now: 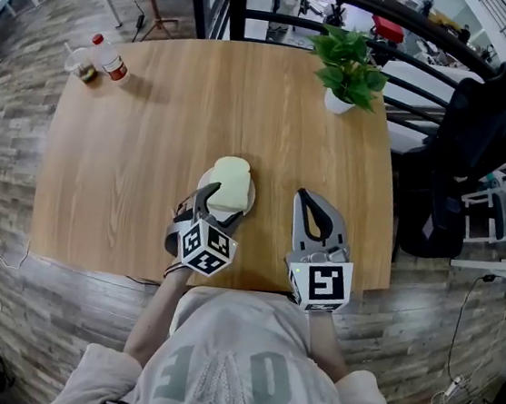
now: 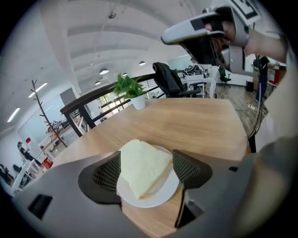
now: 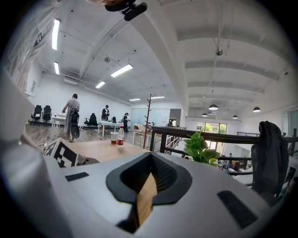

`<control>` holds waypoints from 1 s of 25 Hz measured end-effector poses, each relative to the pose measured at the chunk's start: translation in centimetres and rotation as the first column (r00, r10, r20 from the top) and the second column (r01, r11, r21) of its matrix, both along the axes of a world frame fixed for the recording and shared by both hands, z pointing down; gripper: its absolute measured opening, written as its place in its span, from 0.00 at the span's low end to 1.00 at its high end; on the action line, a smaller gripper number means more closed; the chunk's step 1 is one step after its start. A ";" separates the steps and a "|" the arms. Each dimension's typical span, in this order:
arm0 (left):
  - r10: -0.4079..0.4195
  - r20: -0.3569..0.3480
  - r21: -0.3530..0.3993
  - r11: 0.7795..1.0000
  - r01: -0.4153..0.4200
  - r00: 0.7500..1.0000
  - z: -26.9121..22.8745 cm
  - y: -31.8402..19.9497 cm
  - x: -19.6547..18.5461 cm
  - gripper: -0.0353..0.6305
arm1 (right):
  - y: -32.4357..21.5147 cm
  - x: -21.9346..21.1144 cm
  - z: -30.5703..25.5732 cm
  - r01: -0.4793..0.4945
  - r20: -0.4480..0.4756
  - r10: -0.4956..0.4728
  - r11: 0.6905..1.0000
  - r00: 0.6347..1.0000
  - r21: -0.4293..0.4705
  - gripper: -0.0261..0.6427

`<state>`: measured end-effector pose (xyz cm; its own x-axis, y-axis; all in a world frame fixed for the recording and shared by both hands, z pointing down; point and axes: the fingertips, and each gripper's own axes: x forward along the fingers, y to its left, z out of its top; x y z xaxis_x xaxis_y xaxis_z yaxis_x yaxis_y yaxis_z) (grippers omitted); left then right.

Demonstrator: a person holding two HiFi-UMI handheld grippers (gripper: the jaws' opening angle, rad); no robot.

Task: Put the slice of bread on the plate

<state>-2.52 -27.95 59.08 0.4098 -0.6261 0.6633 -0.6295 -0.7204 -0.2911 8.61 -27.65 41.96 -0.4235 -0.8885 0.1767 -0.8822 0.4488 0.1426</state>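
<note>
A pale slice of bread point(image 1: 229, 184) lies flat on a small white plate point(image 1: 249, 202) near the front of the wooden table point(image 1: 151, 138). My left gripper point(image 1: 218, 206) points down at it, open, with one jaw on each side of the plate. In the left gripper view the bread point(image 2: 142, 167) rests on the plate point(image 2: 156, 197) between the spread black pads point(image 2: 108, 174); the left pad sits close by the bread's edge. My right gripper point(image 1: 303, 196) rests to the right of the plate, shut and empty. Its tips point(image 3: 150, 157) meet, and it also shows in the left gripper view point(image 2: 205, 32).
A potted green plant point(image 1: 347, 66) stands at the table's far right. A red-capped bottle point(image 1: 110, 58) and a cup point(image 1: 78, 61) stand at the far left. A chair draped with a black jacket point(image 1: 469, 159) is beyond the right edge, and a dark railing runs behind.
</note>
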 end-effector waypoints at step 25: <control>-0.049 -0.766 0.417 0.721 0.553 0.641 -27.3 -2.2 -7.9 0.07 | -2.8 -2.2 -7.4 0.004 0.066 -0.020 0.975 0.998 0.223 0.07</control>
